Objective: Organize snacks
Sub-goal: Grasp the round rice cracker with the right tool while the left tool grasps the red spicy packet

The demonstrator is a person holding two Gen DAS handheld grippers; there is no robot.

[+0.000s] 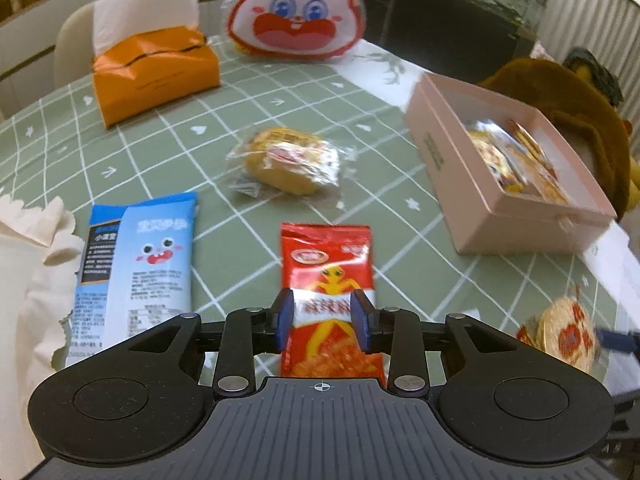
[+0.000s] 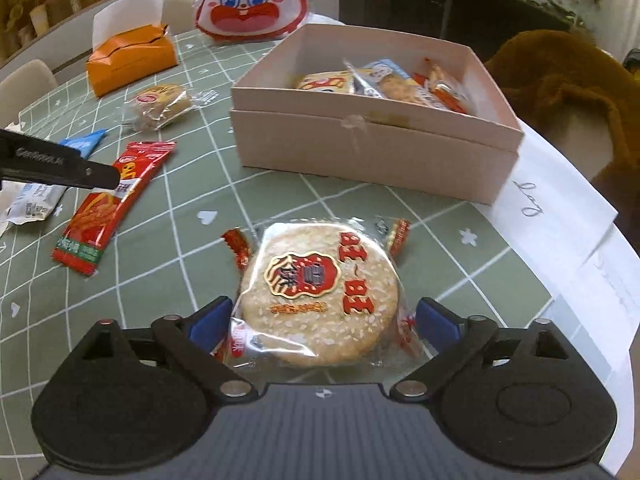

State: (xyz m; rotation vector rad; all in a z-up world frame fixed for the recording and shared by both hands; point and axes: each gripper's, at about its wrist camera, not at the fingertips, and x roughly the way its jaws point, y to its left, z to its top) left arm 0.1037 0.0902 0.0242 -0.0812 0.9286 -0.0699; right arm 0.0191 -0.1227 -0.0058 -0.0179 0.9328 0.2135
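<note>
1. Tablecloth (image 1: 280, 96) in green with a white grid covers the table; an orange tissue pack (image 1: 156, 72) and a rabbit-face bag (image 1: 296, 8) sit at its far side.
2. Pink cardboard box (image 2: 360, 148), lid off, already holds several wrapped snacks (image 2: 384, 82).
3. Blue snack packet (image 1: 148, 264) lies flat beside crumpled white paper (image 1: 28, 272) at the left gripper's side.
4. Right gripper (image 2: 324, 320) stands with jaws wide apart, its blue pads clear of the round sesame cracker (image 2: 320, 292), which lies in its clear wrapper between them, in front of the box.
5. Left gripper (image 1: 324, 316) straddles a red snack stick packet (image 1: 328, 280) lying flat on the cloth; jaws narrow, whether the pads press the packet cannot be told.
6. Wrapped yellow cake (image 1: 288, 160) rests alone mid-table.
</note>
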